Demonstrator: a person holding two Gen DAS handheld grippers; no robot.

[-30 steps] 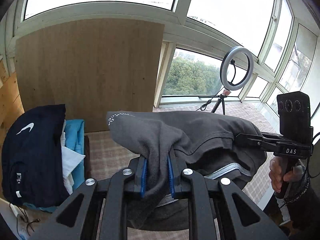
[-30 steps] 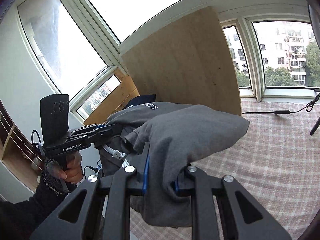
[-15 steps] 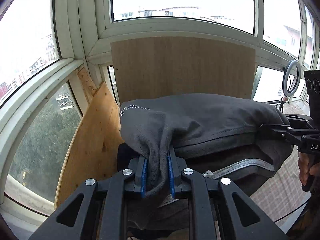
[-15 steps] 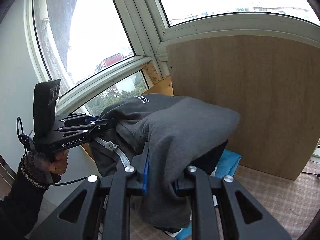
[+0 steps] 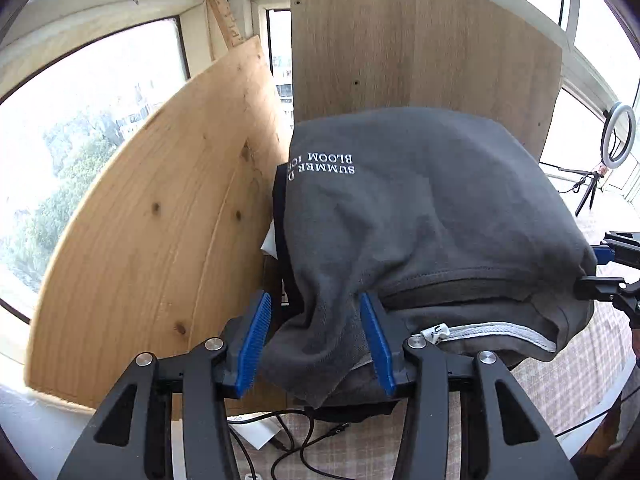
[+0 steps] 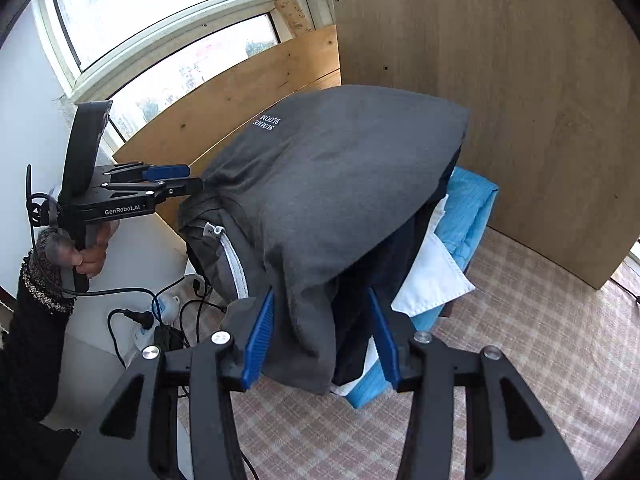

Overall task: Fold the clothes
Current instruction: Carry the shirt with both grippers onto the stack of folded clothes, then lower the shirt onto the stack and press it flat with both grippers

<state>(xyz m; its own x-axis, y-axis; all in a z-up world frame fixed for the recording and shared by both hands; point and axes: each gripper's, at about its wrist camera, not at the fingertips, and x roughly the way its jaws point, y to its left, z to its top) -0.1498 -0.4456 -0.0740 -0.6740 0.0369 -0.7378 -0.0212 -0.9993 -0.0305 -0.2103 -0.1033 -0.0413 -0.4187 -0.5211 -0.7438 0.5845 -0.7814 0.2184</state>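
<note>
Two grippers, left gripper (image 5: 316, 340) and right gripper (image 6: 320, 336), fingers spread wide around folded grey hoodie (image 6: 340, 184) atop clothes stack (image 6: 460, 248); risk: hem at 6 o'clock snags a pad, dragging the fold open.

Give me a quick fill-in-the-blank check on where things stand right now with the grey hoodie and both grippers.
1. The jaws of the left gripper stand ____, with grey cloth hanging loose between the blue pads.
2. The grey hoodie lies on top of a ____ of folded clothes.
3. The folded garment sticking out beneath the pile on the right is ____ in colour.
4. The white lettering on the hoodie begins with the word ____.

Missing words: open; pile; light blue; SUMMER
</note>
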